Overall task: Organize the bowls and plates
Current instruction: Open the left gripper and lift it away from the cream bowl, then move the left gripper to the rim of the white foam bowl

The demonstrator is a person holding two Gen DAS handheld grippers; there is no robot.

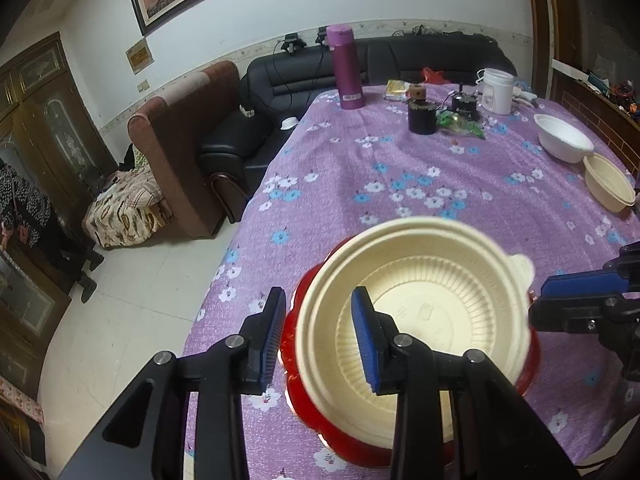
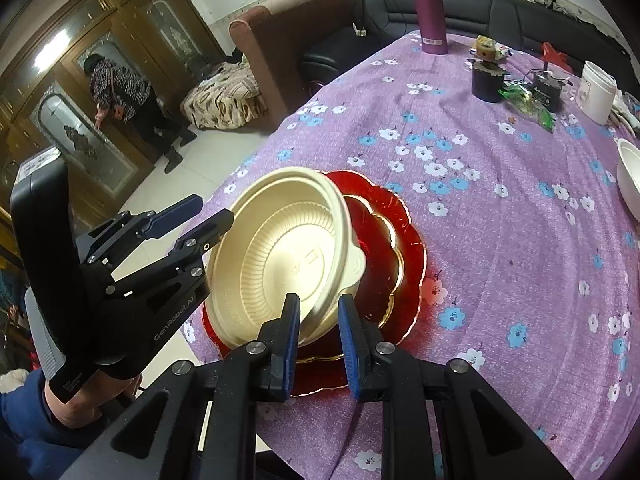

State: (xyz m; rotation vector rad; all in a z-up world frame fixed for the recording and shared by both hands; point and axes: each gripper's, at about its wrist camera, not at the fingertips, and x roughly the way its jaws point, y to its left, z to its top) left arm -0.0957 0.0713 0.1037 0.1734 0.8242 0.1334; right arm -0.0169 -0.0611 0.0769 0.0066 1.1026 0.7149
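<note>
Two hand-held grippers meet at one cream bowl (image 1: 416,312), which sits tilted on a stack of red plates (image 2: 396,240) at the lower centre of both frames, on the bench (image 1: 400,168) with its purple flowered cloth. The right hand-held gripper (image 2: 318,334) is narrow, its blue pads clamping the bowl's near rim. The left hand-held gripper (image 1: 320,340) straddles the opposite rim with one finger inside the bowl and one outside; its pads stand apart from the wall, so it grips nothing. A white bowl (image 1: 564,138) and another cream bowl (image 1: 610,184) rest side by side at the right edge of the left-wrist frame, well apart from the plates.
</note>
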